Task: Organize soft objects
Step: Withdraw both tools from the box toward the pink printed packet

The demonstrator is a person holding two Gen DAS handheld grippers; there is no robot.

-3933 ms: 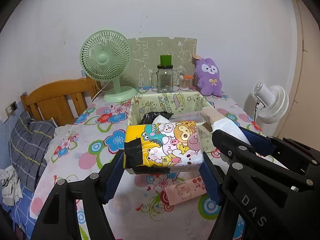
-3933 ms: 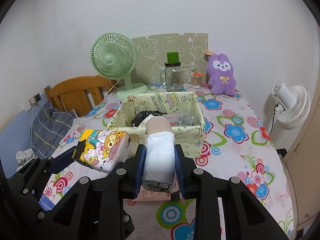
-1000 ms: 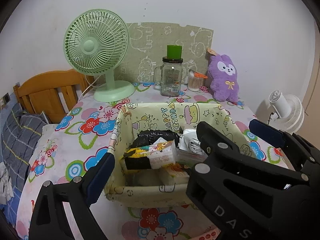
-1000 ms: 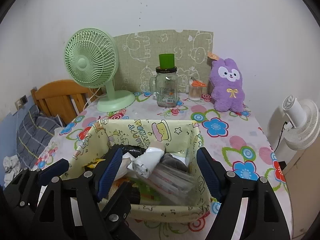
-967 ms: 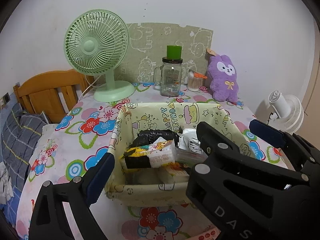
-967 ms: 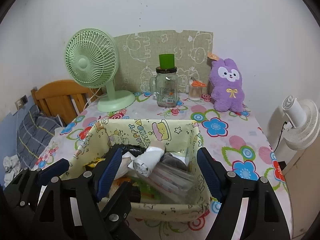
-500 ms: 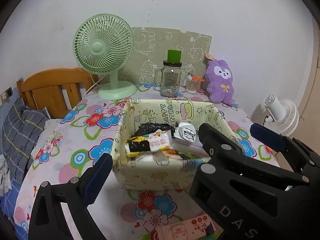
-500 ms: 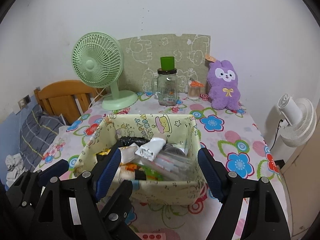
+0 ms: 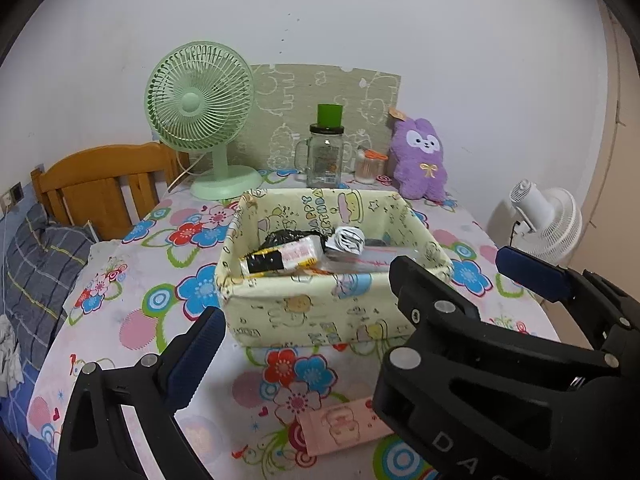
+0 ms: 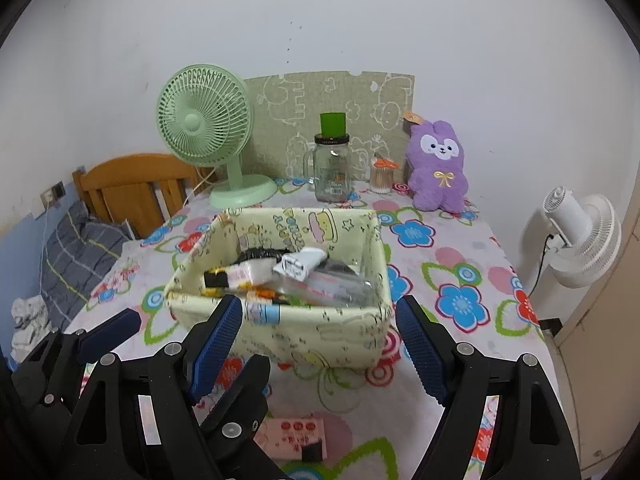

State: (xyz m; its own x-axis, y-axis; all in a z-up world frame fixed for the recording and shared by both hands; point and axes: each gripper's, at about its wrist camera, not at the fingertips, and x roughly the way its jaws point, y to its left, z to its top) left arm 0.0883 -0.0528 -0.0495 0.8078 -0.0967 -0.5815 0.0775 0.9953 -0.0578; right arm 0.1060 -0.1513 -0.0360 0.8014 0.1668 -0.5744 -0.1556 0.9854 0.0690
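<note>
A pale yellow cartoon-print fabric basket [image 9: 320,316] [image 10: 320,332] stands mid-table. Inside lie a yellow-and-black tissue pack [image 9: 280,258] [image 10: 240,276], a white wrapped roll [image 9: 346,240] [image 10: 300,264], a black bag and a clear pouch. A pink tissue pack [image 9: 344,426] [image 10: 292,438] lies flat on the cloth in front of the basket. My left gripper [image 9: 320,352] is open and empty, near the basket's front. My right gripper [image 10: 320,344] is open and empty, jaws astride the basket's front wall. A purple plush rabbit [image 9: 420,160] [image 10: 438,164] sits at the back.
The flowered tablecloth [image 9: 140,320] covers the table. A green fan [image 9: 200,120], a glass jar [image 9: 326,152] with a green cup and a small toothpick jar [image 10: 382,176] stand at the back wall. A white fan [image 10: 580,236] is off the right edge; a wooden chair [image 9: 100,184] is at left.
Both grippers let go of the tissue pack and the white roll, which now lie in the basket. Both have since pulled back and away from the basket, showing the pink pack.
</note>
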